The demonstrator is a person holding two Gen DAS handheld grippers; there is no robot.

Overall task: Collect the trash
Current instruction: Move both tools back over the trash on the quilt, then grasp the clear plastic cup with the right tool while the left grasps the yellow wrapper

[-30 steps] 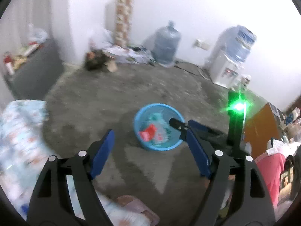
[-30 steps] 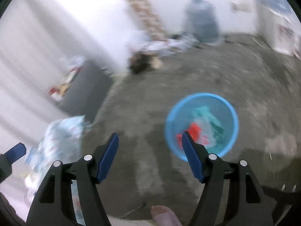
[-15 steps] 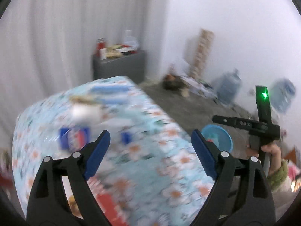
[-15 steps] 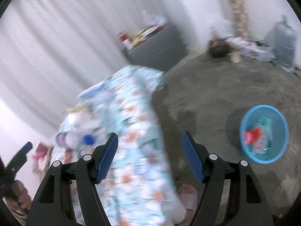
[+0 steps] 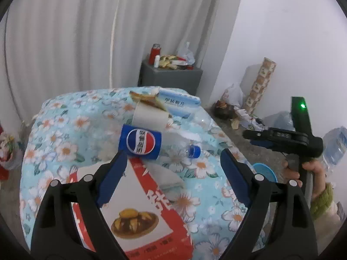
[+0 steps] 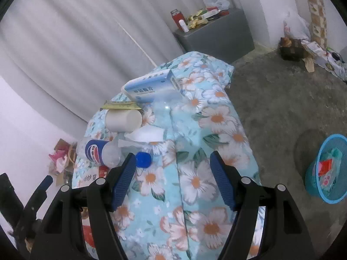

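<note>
both grippers hover spread and empty over a littered flowered table

left gripper (image 5: 171,169) has its jaws wide apart, nothing between them, above a red and white food box (image 5: 138,208); right gripper (image 6: 173,177) likewise spread and empty over the flowered cloth (image 6: 208,134); on the cloth lie a pepsi bottle (image 5: 141,141) with a blue cap (image 5: 193,151), a white paper cup (image 5: 149,117), a blue and white carton (image 6: 149,86), and what may be a crumpled clear bottle (image 6: 167,110); the blue trash basket (image 6: 325,169) stands on the floor, well apart.
</note>
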